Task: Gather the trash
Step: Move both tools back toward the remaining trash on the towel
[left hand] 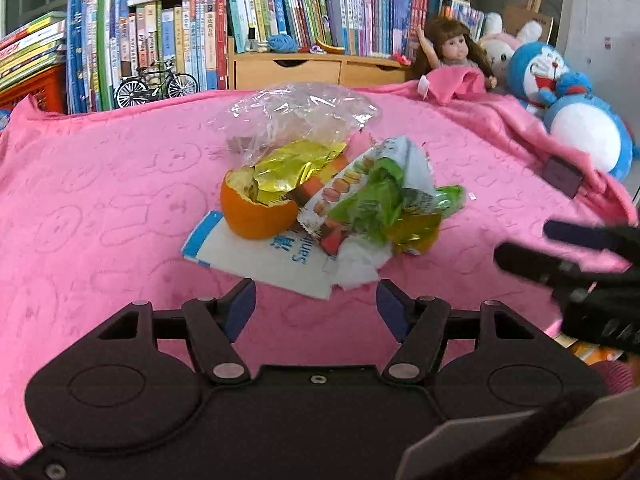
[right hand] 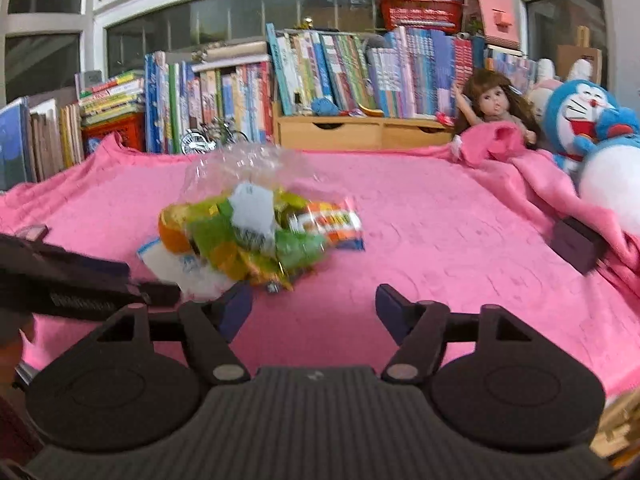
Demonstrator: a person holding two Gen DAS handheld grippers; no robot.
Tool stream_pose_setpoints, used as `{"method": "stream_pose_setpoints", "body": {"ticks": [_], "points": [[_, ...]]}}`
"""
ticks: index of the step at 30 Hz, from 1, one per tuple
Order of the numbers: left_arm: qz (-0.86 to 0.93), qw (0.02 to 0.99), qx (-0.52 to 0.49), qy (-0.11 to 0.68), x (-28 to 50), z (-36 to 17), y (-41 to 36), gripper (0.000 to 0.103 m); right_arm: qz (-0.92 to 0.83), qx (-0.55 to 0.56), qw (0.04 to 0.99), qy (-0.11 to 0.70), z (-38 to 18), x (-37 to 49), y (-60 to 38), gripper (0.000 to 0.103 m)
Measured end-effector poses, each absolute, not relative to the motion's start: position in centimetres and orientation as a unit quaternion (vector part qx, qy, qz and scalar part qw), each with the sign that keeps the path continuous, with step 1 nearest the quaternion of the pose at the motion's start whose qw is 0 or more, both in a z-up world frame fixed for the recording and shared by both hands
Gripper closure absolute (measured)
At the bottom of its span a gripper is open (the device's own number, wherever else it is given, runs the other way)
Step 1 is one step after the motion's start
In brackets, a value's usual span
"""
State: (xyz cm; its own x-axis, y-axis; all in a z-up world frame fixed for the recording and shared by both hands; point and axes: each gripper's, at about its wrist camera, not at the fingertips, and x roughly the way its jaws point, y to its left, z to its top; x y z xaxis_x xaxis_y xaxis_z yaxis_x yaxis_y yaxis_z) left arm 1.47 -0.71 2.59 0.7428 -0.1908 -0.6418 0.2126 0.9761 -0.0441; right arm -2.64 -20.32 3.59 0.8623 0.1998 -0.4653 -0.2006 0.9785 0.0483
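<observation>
A pink blanket embossed with faint bear shapes covers the table from near edge to far edge, bunching into folds at the far right. Behind it runs a long row of upright books, with a stack of flat books on a red crate at the far left. A light wooden drawer unit sits under the middle books. A small model bicycle stands to its left. At the far right sit a brown-haired doll, a white-and-pink plush rabbit and a blue-and-white plush cat. Large white-framed windows with dark panes rise behind the books.
</observation>
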Motion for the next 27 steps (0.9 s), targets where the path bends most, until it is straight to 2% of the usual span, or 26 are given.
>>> {"method": "stream_pose_setpoints", "body": {"ticks": [4, 9, 20, 23, 25, 27], "points": [[-0.089, 0.934, 0.032, 0.343, 3.5, 1.9, 0.1, 0.035, 0.117, -0.012, 0.966, 0.231, 4.2, -0.8, -19.6, 0.015], [-0.095, 0.928, 0.019, 0.361, 6.1, 0.8, 1.5, 0.025, 0.127, -0.025, 0.962, 0.242, 3.7, 1.6, -18.2, 0.014], [-0.085, 0.936, 0.037, 0.339, 7.6, -0.4, 1.4, 0.015, 0.129, -0.010, 0.954, 0.271, 2.1, 5.3, -17.0, 0.015], [-0.086, 0.938, 0.039, 0.334, 7.5, -0.6, 1.2, 0.014, 0.127, -0.014, 0.955, 0.269, 2.1, 5.2, -17.1, 0.028], [-0.084, 0.938, 0.034, 0.334, 7.2, -0.6, 1.3, 0.013, 0.119, -0.016, 0.955, 0.270, 2.1, 5.1, -17.2, 0.049], [-0.086, 0.938, 0.029, 0.334, 7.0, -0.7, 1.5, 0.013, 0.111, -0.007, 0.956, 0.272, 2.1, 5.0, -17.7, 0.061]]}}
